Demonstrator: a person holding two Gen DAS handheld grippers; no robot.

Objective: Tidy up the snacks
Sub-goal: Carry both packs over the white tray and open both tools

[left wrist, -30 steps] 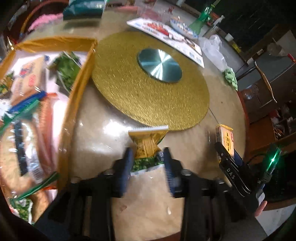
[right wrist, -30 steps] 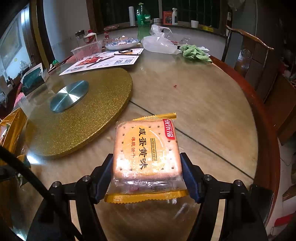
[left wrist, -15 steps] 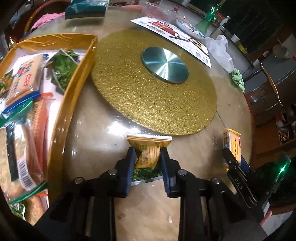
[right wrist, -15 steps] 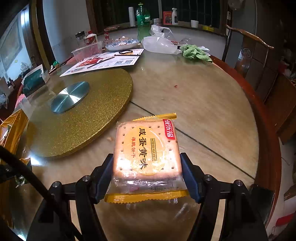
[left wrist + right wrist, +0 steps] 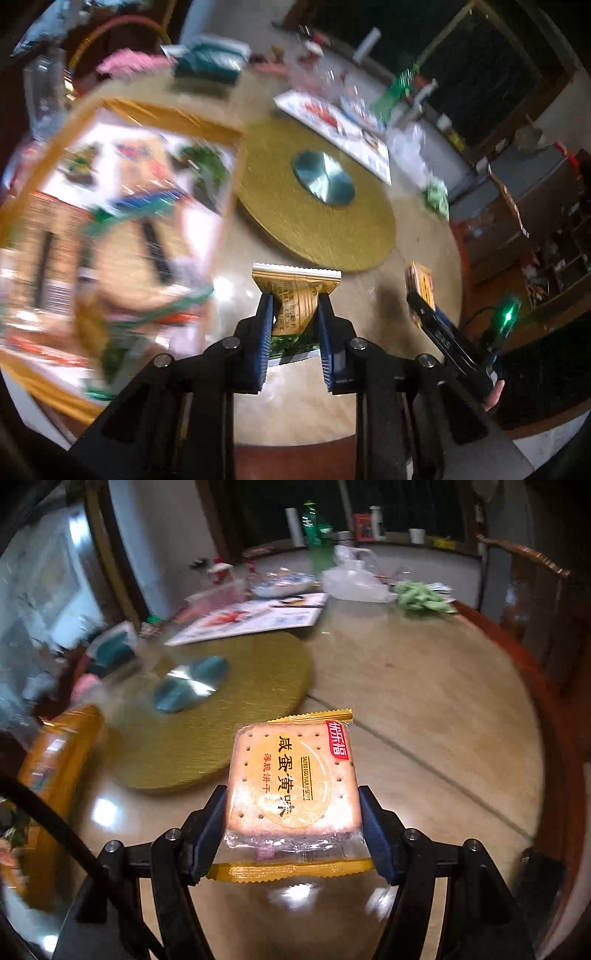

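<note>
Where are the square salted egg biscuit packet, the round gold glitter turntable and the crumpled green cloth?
Square salted egg biscuit packet (image 5: 291, 782), right wrist view, printed front face.
Round gold glitter turntable (image 5: 332, 229), left wrist view, bare glitter surface.
Crumpled green cloth (image 5: 421, 596), right wrist view, its middle.

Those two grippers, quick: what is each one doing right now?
Left gripper: closing on a gold and green snack packet.
Right gripper: closing on a salted egg yolk biscuit packet.

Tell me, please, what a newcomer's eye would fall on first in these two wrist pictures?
Probably the salted egg biscuit packet, large and sharp in the right wrist view, clamped flat between the right gripper pads. Next, the gold turntable mid-table with its silver hub, and the left gripper closing on a squeezed gold snack packet. Left of that, blurred, sits the gold tray crowded with snacks.
</note>
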